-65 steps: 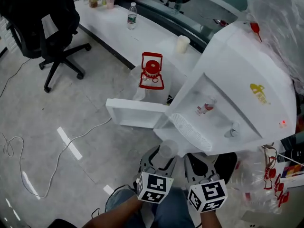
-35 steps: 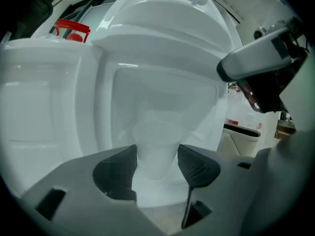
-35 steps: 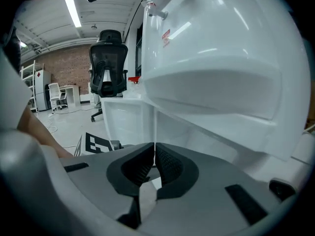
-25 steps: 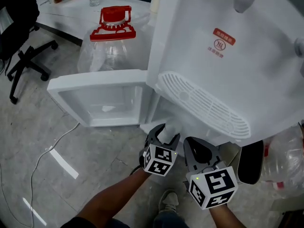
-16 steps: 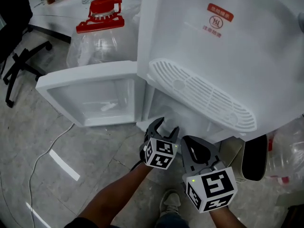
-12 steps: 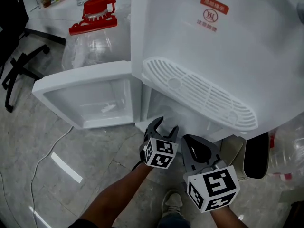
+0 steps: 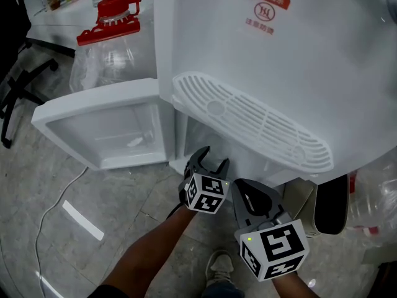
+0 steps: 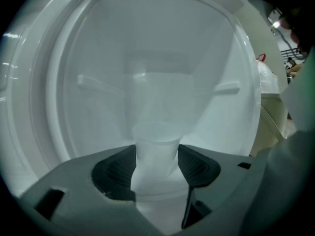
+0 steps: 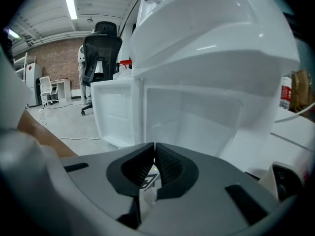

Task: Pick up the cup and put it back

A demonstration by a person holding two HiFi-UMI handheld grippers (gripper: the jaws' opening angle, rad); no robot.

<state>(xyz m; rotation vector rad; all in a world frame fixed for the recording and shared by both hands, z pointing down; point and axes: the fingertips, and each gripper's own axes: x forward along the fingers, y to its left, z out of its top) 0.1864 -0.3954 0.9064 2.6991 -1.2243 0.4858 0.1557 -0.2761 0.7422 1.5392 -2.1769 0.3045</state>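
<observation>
A translucent white plastic cup (image 8: pixel 156 151) stands upright between the jaws of my left gripper (image 8: pixel 156 163). Both pads press its sides, so the gripper is shut on it. Behind the cup is the white inside of the water dispenser's lower cabinet (image 8: pixel 147 58). In the head view the left gripper (image 7: pixel 209 159) reaches into that cabinet's opening under the dispenser (image 7: pixel 279 73), and the cup is hidden there. My right gripper (image 7: pixel 246 190) hangs just right of the left one, in front of the dispenser. Its jaws are shut with nothing between them (image 9: pixel 154 154).
The cabinet door (image 7: pixel 99 129) stands open to the left. Behind it is a clear water jug with a red cap (image 7: pixel 108 48). A cable (image 7: pixel 56 197) lies on the grey floor. A dark bin (image 7: pixel 329 203) and plastic bags sit at the right.
The left gripper has edged a little further into the cabinet opening with the cup still in it. The head view has shifted closer to the dispenser. The right gripper keeps its place beside the left.
</observation>
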